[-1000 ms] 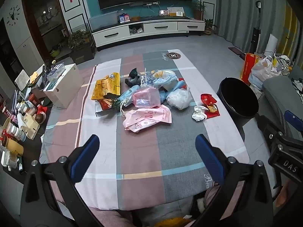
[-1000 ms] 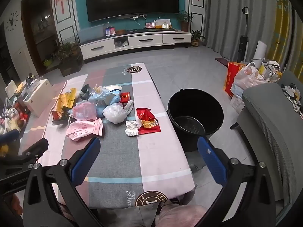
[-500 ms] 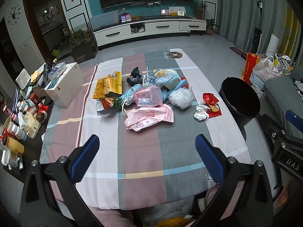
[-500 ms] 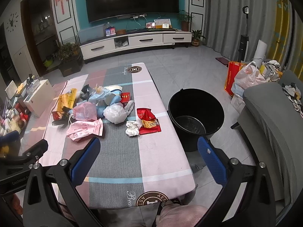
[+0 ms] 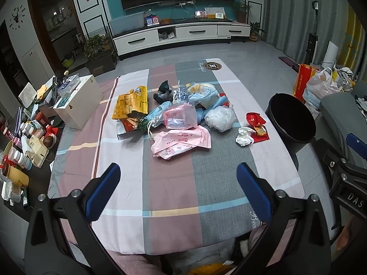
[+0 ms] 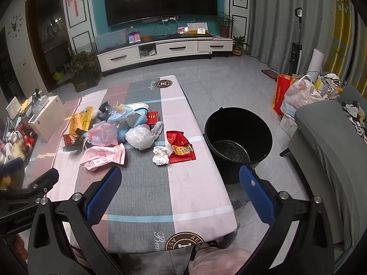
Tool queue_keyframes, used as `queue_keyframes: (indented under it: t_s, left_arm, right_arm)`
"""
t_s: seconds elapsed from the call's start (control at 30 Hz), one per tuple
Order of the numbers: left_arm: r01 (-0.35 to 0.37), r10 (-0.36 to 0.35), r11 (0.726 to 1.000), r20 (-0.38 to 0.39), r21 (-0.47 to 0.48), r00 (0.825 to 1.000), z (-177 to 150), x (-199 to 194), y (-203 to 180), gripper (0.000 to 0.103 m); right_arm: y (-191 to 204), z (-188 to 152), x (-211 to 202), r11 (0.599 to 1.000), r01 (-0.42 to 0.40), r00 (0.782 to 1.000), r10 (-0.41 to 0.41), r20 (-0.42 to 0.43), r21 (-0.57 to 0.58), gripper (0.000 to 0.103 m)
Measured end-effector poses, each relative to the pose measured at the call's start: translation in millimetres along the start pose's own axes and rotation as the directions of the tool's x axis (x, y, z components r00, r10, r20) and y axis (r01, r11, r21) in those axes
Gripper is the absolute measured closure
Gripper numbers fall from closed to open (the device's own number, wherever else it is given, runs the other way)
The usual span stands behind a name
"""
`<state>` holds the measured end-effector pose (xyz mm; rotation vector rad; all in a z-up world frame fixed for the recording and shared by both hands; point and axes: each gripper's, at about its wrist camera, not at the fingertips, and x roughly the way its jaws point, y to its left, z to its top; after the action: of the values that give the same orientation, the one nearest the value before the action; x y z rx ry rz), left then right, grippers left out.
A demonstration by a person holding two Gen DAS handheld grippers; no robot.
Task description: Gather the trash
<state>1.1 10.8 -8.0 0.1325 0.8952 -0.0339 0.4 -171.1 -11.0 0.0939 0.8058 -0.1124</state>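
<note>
a low table under a pink, grey and mauve checked cloth point(image 5: 174, 183) stands in a living room facing a white tv cabinet point(image 5: 181, 34). the heap of plastic bags and wrappers point(image 5: 179, 116) lies mid-table, and the round black plastic bucket point(image 6: 238, 137) stands on the floor just beside its right edge, seemingly empty. the left gripper point(image 5: 179, 188) and right gripper point(image 6: 181, 185) hover wide open, holding nothing. since a second ago the view has barely shifted.

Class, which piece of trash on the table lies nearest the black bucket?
The red snack wrapper, at the table edge beside the black bucket; the crumpled white tissue and bags lie farther left.
</note>
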Motion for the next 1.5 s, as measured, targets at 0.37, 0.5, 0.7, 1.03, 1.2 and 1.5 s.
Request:
queue_keyframes:
  t_s: [0.37, 0.5, 0.7, 1.03, 1.2, 1.5]
  left_arm:
    - [-0.002, 0.002, 1.000, -0.007, 0.001, 1.000, 1, 4, -1, 0.002]
    - [-0.001, 0.001, 1.000, -0.009, 0.001, 1.000, 1, 4, -1, 0.002]
    - [0.001, -0.001, 1.000, -0.012, 0.000, 1.000, 0, 4, -1, 0.002]
    - [0.001, -0.001, 1.000, -0.013, -0.001, 1.000, 0, 5, -1, 0.002]
    - [0.003, -0.003, 1.000, -0.015, 0.000, 1.000, 0, 6, -1, 0.002]
    - [0.008, -0.008, 1.000, -0.026, 0.004, 1.000, -2, 13, -3, 0.002]
  right_arm:
    - [1, 0, 1, 1.000, 0.001, 1.000, -0.001, -0.001, 0.000, 0.003]
    - [0, 0, 1, 1.000, 0.002, 1.000, -0.002, -0.005, -0.001, 0.003]
    - [0, -1, 3, 1.000, 0.000, 1.000, 0.000, -0.006, -0.001, 0.003]
    - [0, -1, 3, 1.000, 0.001, 1.000, -0.001, -0.005, 0.000, 0.003]
    - [0, 0, 3, 1.000, 0.001, 1.000, -0.001, -0.007, 0.000, 0.003]
    - [-1, -3, 8, 1.000, 0.004, 1.000, -0.004, -0.014, 0.000, 0.003]
